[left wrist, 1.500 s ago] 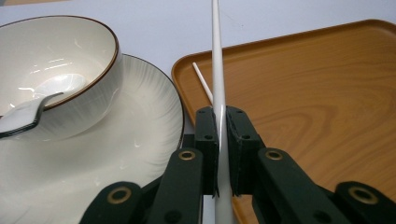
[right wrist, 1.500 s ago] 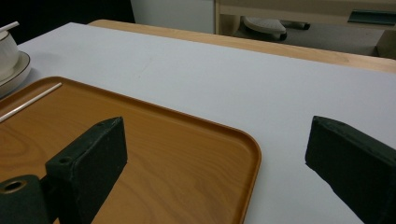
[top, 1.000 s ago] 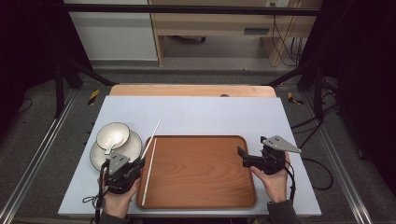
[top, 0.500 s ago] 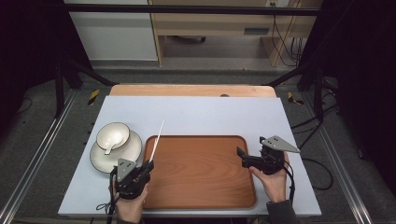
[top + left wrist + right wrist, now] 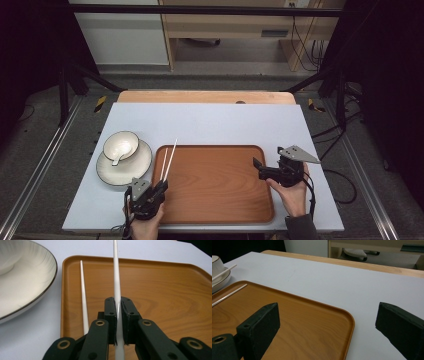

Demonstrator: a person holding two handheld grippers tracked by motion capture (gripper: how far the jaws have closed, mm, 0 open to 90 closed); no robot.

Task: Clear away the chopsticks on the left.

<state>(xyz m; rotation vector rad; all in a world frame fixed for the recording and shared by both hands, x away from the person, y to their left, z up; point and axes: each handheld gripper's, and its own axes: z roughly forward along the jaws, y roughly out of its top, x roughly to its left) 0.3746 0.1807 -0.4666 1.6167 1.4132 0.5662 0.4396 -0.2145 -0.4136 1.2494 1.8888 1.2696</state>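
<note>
Two fingers (image 5: 110,315) of your left gripper (image 5: 161,187) are pressed shut on one white chopstick (image 5: 116,277), taken near its thick end; the tapered length runs forward over the left part of the wooden tray (image 5: 220,210), its tip reaching past the tray's far rim over the table (image 5: 225,120). The second chopstick (image 5: 83,295) lies flat in the tray just beside it, along the left rim, apart from the fingers.

Judgement on handling: the stick is light, stiff and smooth, likely slippery between flat pads. A hold this far back leaves a long lever ahead of the grip, so the tip can swing or pivot if pressure eases. Keep the squeeze firm and lower it level.

Beyond the tray's left rim stand the plate (image 5: 112,172) and the bowl (image 5: 121,145) on it, both breakable; keep the tip well away from them.

Your right gripper (image 5: 261,169) hovers over the tray's right edge, its fingers spread wide and holding nothing.
</note>
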